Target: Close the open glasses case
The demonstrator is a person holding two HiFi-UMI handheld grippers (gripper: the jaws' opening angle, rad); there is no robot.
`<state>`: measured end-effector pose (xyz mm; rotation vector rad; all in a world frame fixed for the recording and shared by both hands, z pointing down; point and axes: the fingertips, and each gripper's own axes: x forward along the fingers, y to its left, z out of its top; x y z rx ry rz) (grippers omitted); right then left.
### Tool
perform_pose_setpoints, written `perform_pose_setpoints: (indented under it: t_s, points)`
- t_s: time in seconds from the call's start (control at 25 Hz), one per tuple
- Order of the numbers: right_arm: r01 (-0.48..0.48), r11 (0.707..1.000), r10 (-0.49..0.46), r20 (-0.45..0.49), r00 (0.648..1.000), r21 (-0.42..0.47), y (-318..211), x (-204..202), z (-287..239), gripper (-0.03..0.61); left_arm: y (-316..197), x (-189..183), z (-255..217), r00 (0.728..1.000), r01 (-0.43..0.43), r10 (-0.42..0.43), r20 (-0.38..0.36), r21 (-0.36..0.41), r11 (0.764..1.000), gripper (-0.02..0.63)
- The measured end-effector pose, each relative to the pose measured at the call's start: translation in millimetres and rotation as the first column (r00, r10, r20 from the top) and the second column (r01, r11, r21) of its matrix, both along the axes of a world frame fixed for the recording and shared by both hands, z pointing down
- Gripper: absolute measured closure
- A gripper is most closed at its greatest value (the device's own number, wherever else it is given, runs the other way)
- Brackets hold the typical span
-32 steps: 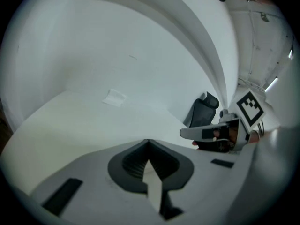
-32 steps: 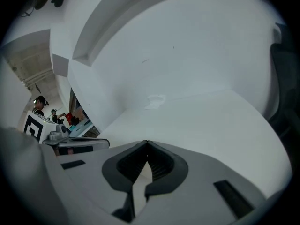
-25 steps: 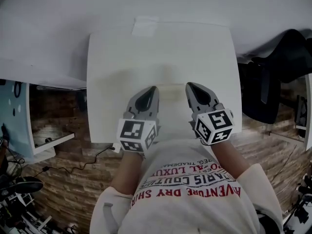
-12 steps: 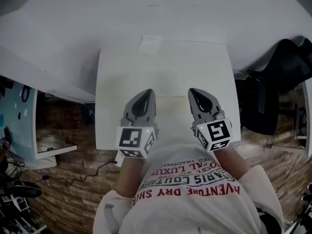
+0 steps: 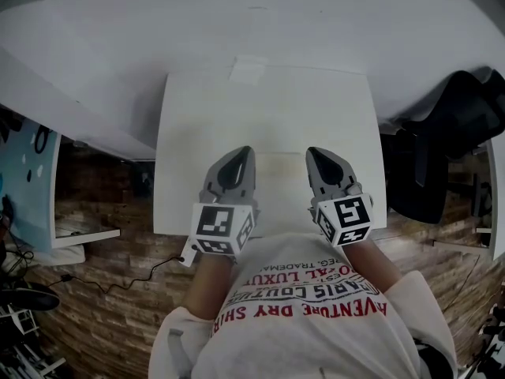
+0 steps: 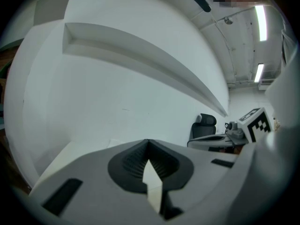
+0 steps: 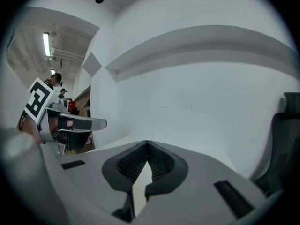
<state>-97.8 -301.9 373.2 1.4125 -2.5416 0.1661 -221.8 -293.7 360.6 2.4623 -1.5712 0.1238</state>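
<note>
No glasses case shows in any view. My left gripper [image 5: 244,153] and right gripper [image 5: 314,153] hover side by side over the near part of a small white table [image 5: 197,133]. Both point away from me. Both are shut, tips touching, with nothing held. Between them the tabletop has a faint yellowish patch [image 5: 278,169]; I cannot tell what it is. In the left gripper view the gripper [image 6: 148,142] faces a white wall, and so does the gripper [image 7: 147,143] in the right gripper view.
A small white label [image 5: 248,69] lies at the table's far edge. A black office chair [image 5: 442,148] stands to the right and a light blue panel [image 5: 28,180] to the left. A cable [image 5: 118,279] runs over the brick-pattern floor. A white ledge [image 6: 140,55] crosses the wall.
The head view has shifted a little, so the table sits slightly further right and lower in the picture. Both grippers stay shut in nearly the same place.
</note>
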Motion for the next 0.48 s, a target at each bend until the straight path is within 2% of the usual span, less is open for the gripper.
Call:
perform_pose_setpoints:
  t_s: [0.48]
  points:
    - [0.004, 1.000, -0.004, 0.000, 1.000, -0.024, 9, -2, 5, 0.566, 12, 2, 9, 1.000, 0.007, -0.007, 0.004, -0.022, 1.000, 0.615]
